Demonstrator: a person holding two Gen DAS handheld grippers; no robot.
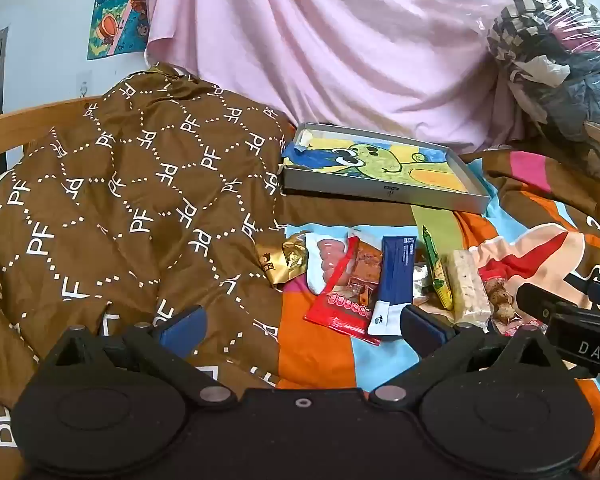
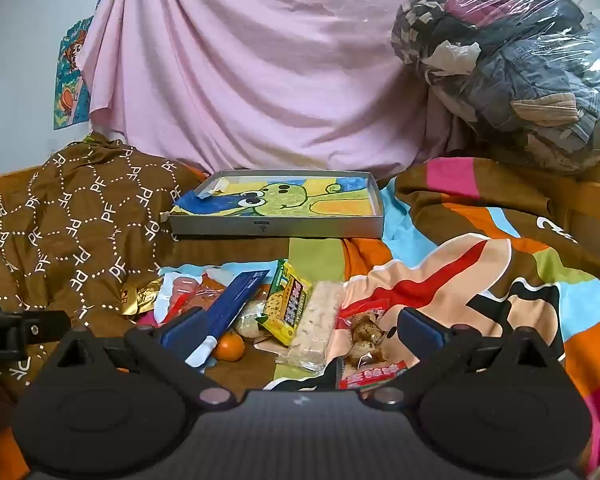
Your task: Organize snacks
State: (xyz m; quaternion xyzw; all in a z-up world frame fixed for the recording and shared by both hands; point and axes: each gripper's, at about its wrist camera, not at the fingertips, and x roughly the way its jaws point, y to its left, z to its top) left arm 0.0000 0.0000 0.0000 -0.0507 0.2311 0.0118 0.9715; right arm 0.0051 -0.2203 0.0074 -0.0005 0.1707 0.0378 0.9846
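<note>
Snacks: wrapped packets heaped mid-frame on colourful striped bedsheet (image 2: 500,216), among them long dark-blue packet (image 2: 236,304), pale rice bar (image 2: 316,324), small orange (image 2: 229,346) | shallow grey tray with frog drawing (image 2: 276,206): behind heap, centre | left gripper (image 1: 300,326): jaws fully spread, empty | right gripper (image 2: 300,326): jaws fully spread, empty

"PF" on brown quilt (image 1: 140,184); "DAS" on right claw (image 1: 572,320)

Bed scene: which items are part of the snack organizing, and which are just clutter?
Job:
- blue packet
- red packet
- gold packet
- green-yellow packet
- rice bar
- orange
- grey tray, likely the destination
- left gripper and right gripper, both open

Clutter:
- brown quilt
- pink sheet
- bagged clothes
- poster
</note>
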